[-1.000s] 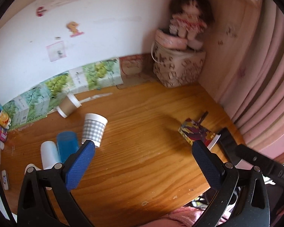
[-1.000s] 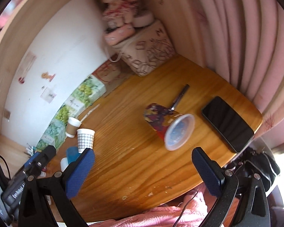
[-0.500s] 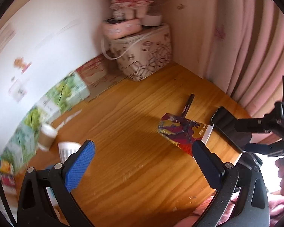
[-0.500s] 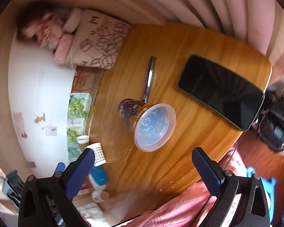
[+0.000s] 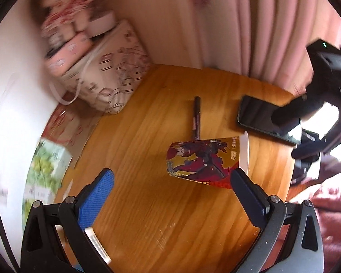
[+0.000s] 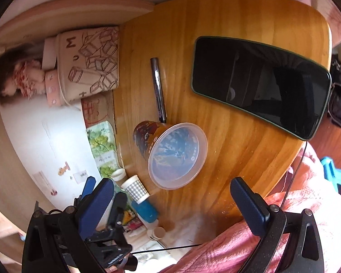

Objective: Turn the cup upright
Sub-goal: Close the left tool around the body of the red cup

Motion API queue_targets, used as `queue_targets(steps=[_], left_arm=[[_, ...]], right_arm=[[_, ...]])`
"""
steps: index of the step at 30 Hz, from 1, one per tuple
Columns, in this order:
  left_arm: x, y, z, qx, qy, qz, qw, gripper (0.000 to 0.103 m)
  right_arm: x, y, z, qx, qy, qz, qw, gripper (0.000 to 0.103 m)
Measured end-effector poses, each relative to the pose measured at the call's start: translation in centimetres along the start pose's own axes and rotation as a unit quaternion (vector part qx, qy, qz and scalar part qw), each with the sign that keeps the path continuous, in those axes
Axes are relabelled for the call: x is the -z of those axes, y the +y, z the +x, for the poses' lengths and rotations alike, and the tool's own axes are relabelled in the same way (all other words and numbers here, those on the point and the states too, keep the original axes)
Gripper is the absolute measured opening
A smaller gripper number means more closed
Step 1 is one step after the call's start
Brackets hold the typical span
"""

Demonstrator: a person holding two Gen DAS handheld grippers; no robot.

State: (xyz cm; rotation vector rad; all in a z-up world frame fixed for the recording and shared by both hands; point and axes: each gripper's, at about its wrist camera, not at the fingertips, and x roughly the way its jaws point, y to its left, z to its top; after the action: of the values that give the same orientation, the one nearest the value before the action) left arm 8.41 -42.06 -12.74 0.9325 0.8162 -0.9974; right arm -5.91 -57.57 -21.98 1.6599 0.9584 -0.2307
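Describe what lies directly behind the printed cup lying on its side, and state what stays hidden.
Behind the printed cup lies a dark pen on the wooden table; its near tip meets the cup's base. Whether the tip runs under the cup is hidden.

Domestic room, likely a bedroom corner

Wooden desk (image 6: 250, 18) set against pink curtains (image 5: 250, 22); a rag doll (image 6: 18, 77) sits on a printed fabric box (image 6: 88, 61); stickers on the white wall (image 6: 45, 141); phone (image 6: 261, 84), pen (image 6: 158, 88) and paper cups (image 6: 135, 188) on the desk
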Motion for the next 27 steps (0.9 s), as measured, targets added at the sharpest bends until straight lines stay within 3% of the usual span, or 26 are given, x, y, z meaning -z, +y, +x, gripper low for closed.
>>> queue_targets(steps=[5, 12, 19, 27], left_arm=[[-0.8, -1.0, 1.3, 0.002, 0.004, 0.097, 0.9953, 0.102], [-0.5, -2.9, 2.4, 0.016, -0.010, 0.240, 0.9707, 0.102], [0.6, -5.2, 3.1, 0.042, -0.010, 0.356, 0.9335, 0.102], [1.7, -7.6, 4.3, 0.055, 0.006, 0.447, 0.8930, 0.102]], right_arm=[[0.1, -0.9, 0.0, -0.010, -0.005, 0.036, 0.999, 0.103], [0.5, -1.9, -0.2, -0.036, -0.019, 0.078, 0.996, 0.103], [1.0, -3.2, -0.5, -0.055, -0.030, 0.108, 0.992, 0.103], [1.1, -4.2, -0.7, -0.075, -0.029, 0.127, 0.989, 0.103]])
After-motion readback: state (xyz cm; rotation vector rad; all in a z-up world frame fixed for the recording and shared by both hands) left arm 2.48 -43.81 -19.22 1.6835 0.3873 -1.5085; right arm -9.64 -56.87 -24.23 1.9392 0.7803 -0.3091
